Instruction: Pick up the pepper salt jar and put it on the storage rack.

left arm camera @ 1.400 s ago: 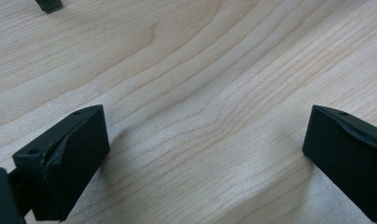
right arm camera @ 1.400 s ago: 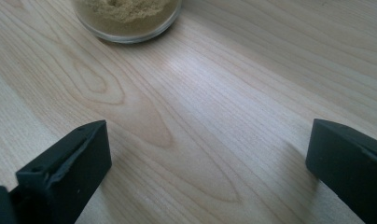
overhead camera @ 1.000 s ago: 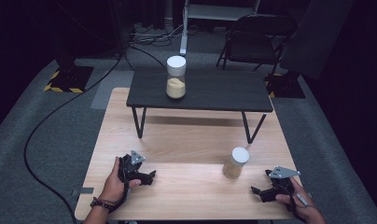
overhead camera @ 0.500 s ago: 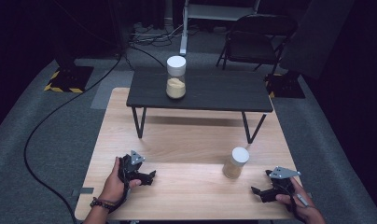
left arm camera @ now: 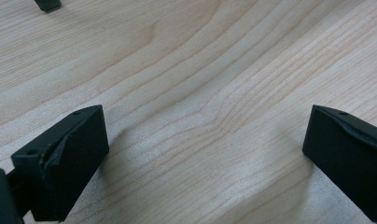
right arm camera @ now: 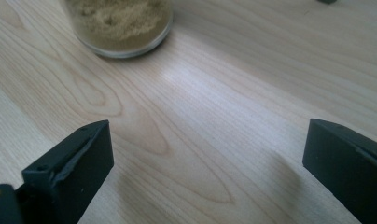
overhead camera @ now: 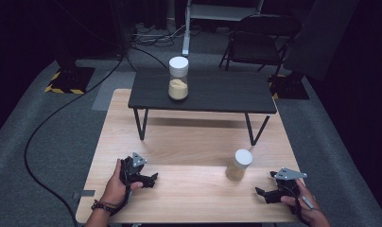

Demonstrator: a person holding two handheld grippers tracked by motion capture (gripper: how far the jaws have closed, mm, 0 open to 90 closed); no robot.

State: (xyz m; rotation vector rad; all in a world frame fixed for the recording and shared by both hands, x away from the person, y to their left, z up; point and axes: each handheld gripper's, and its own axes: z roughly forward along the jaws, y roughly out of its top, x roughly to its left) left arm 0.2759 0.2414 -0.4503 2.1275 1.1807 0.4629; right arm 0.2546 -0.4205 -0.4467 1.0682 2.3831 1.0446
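From the high view, the jar [overhead camera: 239, 165] of tan powder with a white lid stood upright on the tabletop [overhead camera: 189, 142], toward its near right corner. The right tongs [overhead camera: 264, 194] rested near the tabletop's near edge, just right of the jar and a little nearer the person, apart from it and released. The left tongs [overhead camera: 151, 178] lay toward the near left corner, well apart from the jar, also released. A second jar [overhead camera: 178, 78] stood on the small black table [overhead camera: 212, 92] at the far edge. The jar looked tall for its base, so a sideways knock from one jaw during the approach could tip it or push it toward the left.

In the left gripper view, the left tongs [left arm camera: 205, 154] had both jaws spread wide over bare wood, holding nothing.

In the right gripper view, the right tongs [right arm camera: 207, 158] stood equally wide and empty, and the jar's [right arm camera: 119, 23] base sat ahead and left of the gap. A straight advance would probably bring the left jaw against the glass rather than straddle it.
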